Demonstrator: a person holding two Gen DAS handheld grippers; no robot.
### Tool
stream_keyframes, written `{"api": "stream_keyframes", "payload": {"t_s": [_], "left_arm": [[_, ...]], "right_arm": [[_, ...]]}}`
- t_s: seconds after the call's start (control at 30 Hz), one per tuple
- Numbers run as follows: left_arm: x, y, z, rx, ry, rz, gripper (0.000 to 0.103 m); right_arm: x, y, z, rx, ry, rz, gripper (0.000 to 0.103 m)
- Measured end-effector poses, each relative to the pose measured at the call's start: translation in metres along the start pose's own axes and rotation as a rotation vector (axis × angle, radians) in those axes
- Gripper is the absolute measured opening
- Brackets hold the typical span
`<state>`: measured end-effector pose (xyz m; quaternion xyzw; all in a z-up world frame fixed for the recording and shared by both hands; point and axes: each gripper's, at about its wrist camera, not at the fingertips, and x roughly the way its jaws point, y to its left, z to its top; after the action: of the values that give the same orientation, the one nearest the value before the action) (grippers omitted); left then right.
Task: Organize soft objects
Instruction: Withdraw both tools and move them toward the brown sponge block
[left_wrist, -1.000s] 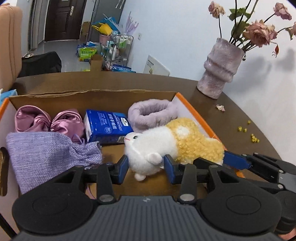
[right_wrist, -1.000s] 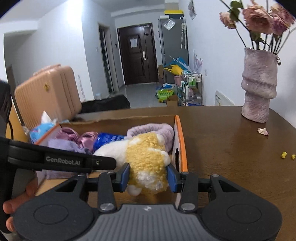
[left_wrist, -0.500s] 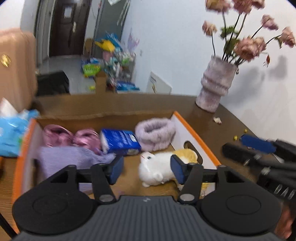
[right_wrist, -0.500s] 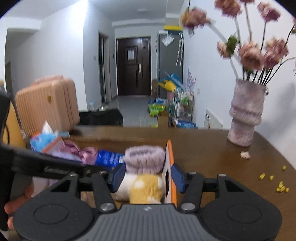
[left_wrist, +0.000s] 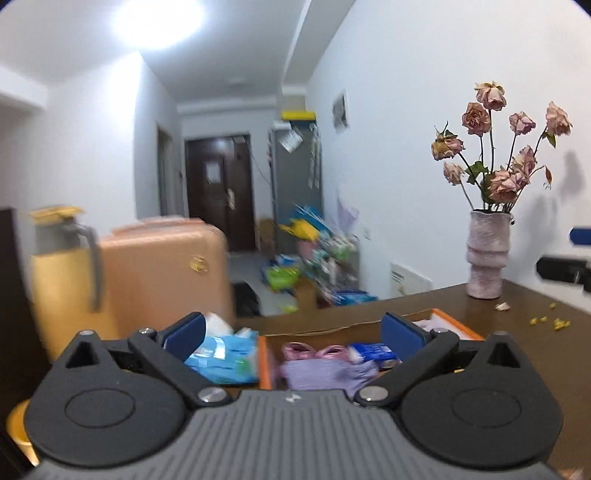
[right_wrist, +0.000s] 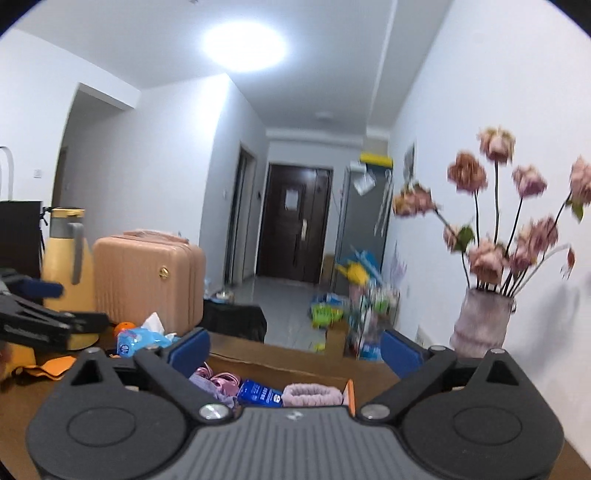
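My left gripper (left_wrist: 293, 334) is wide open and empty, raised above the near side of the orange-edged cardboard box (left_wrist: 264, 360). In the box I see a lilac knit pouch (left_wrist: 325, 373), pink satin pieces (left_wrist: 314, 350) and a blue tissue pack (left_wrist: 373, 350). My right gripper (right_wrist: 295, 349) is also wide open and empty, raised above the box (right_wrist: 349, 395). Its view shows the pink pieces (right_wrist: 221, 378), the blue pack (right_wrist: 260, 395) and a fluffy lilac band (right_wrist: 314, 393). The plush toy is hidden behind the gripper bodies.
A vase of dried roses (left_wrist: 485, 258) stands at the back right of the brown table (left_wrist: 535, 306); it also shows in the right wrist view (right_wrist: 480, 321). A blue wipes packet (left_wrist: 225, 354), a peach suitcase (left_wrist: 162, 273) and a yellow jug (left_wrist: 62, 273) are left of the box.
Both grippers let go of the plush toy, opened wide and lifted up and back from the box. The toy stayed in the box and has dropped out of sight.
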<state>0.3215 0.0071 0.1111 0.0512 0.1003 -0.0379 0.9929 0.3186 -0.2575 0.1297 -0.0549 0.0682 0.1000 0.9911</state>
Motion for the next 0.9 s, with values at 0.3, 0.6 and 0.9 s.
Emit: {"api": "stream_keyframes", "payload": {"t_s": [0.3,0.6,0.9], "left_arm": [[-0.05,0.007,-0.012,-0.065,-0.015,0.029,0.103],[-0.112,0.001,-0.08,-0.09,0.067,0.047,0.103],[-0.12,-0.022,-0.132,-0.089,0.231,-0.072,0.103]], "right_arm": [[-0.042,0.009,-0.01,0.053,-0.048,0.004,0.101],[-0.104,0.033,-0.076,0.062,0.008,0.082,0.101],[-0.136,0.056,-0.142,0.087,0.157,0.112,0.101]]}}
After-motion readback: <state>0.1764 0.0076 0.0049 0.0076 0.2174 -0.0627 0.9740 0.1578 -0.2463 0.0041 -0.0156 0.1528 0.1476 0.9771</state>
